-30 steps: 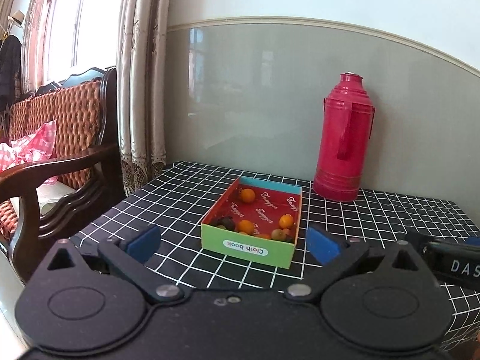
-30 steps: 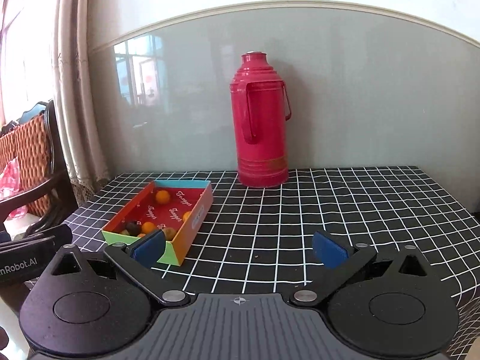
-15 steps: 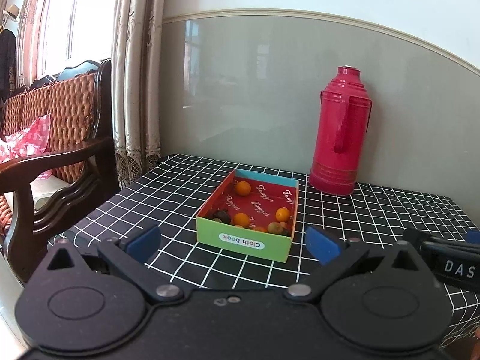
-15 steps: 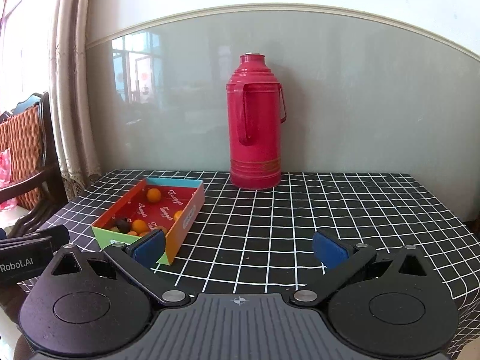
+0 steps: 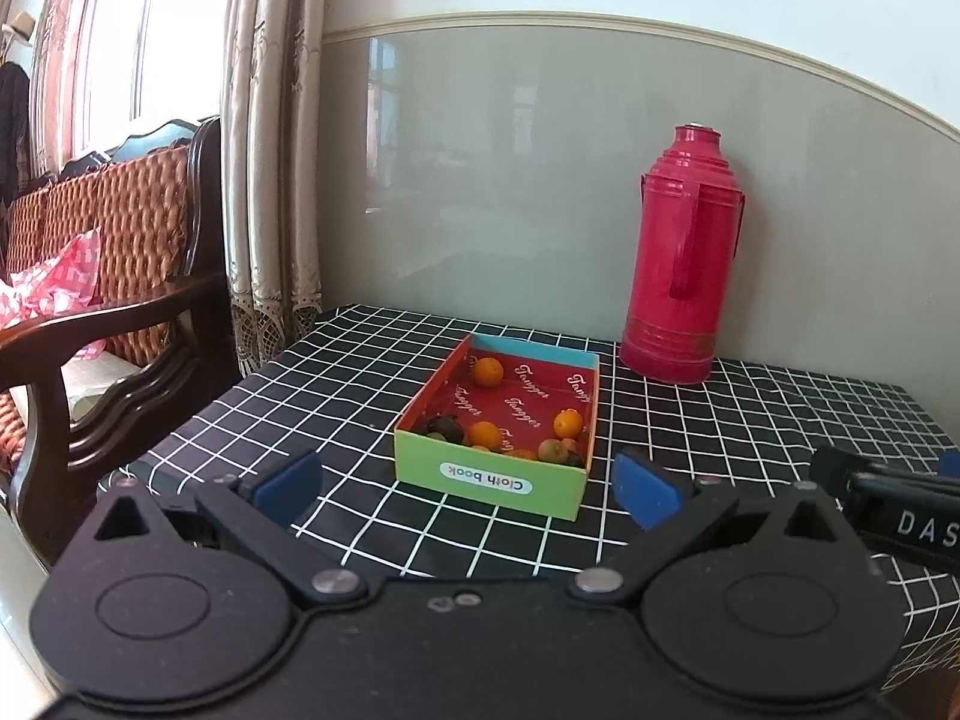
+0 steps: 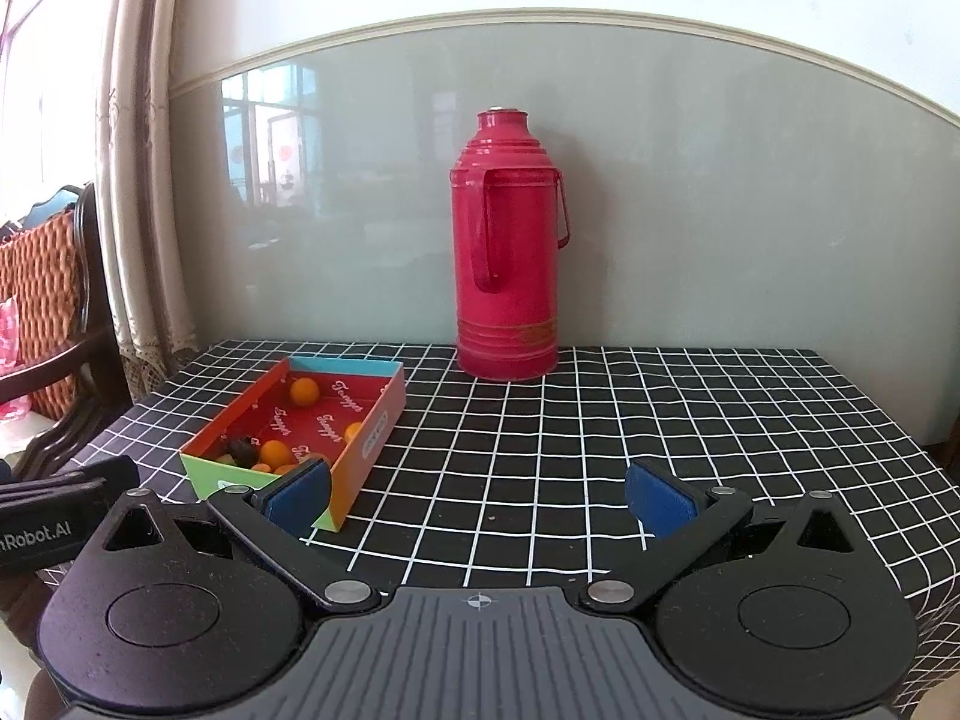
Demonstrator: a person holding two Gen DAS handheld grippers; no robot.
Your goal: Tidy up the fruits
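Note:
A shallow cardboard box (image 5: 489, 483) with a green front and red inside sits on the checked table; it also shows in the right wrist view (image 6: 366, 450). It holds several small orange fruits (image 5: 487, 372), a dark fruit (image 5: 445, 427) and a greenish one (image 5: 552, 450). My left gripper (image 5: 465, 483) is open and empty, just in front of the box. My right gripper (image 6: 477, 495) is open and empty, to the right of the box, its left pad (image 6: 297, 495) near the box's front corner.
A tall red thermos (image 5: 684, 258) stands at the back against the wall, also in the right wrist view (image 6: 507, 246). A wooden chair (image 5: 108, 276) with a woven back stands left of the table. The black checked tablecloth (image 6: 600, 438) covers the table.
Both grippers have shifted a little relative to the table; the box and thermos sit slightly differently in each view. Both stay open and empty.

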